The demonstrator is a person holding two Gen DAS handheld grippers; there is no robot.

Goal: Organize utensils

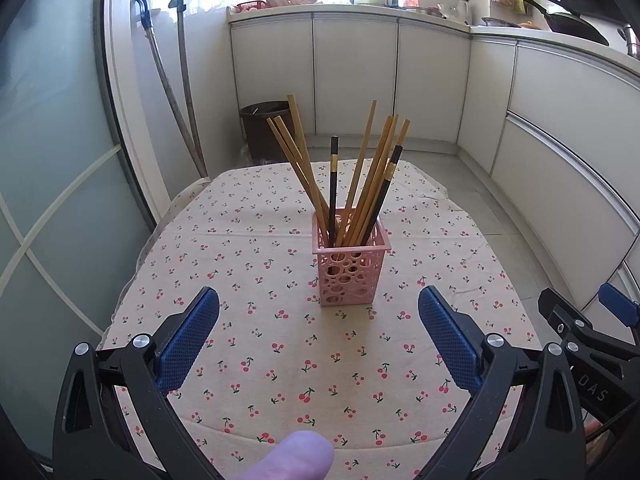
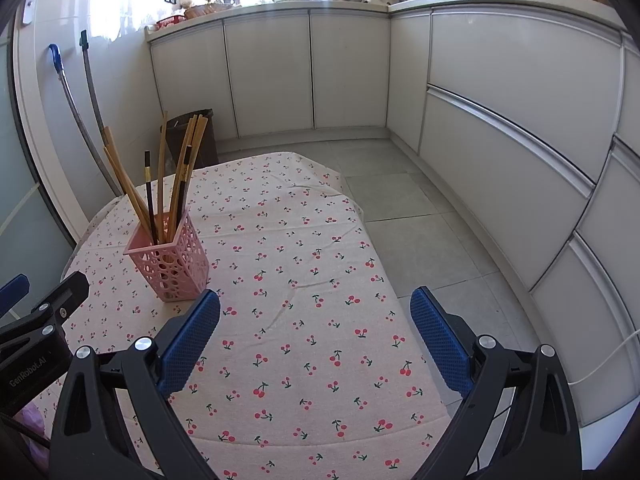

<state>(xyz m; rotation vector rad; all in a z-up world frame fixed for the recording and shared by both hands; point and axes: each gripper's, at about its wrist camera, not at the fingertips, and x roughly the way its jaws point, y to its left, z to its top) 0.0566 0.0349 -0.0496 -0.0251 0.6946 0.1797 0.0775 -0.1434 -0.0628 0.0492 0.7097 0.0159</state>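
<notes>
Only real obstacle on the tablecloth (image 1: pixel 248 360) is the pink holder (image 1: pixel 351 270) at 12 o'clock from the left gripper (image 1: pixel 319 344), with chopsticks (image 1: pixel 360 184) fanning out above it. From the right gripper (image 2: pixel 315 344) it's at 10 o'clock, with bare cloth ahead.

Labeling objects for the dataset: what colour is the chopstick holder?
Pink, with round cut-out holes; the chopstick holder shows best in the left wrist view.

"GenRobot.AI" on left hand-held gripper (image 2: pixel 40 304); "DAS" on right hand-held gripper (image 1: pixel 588 312).
</notes>
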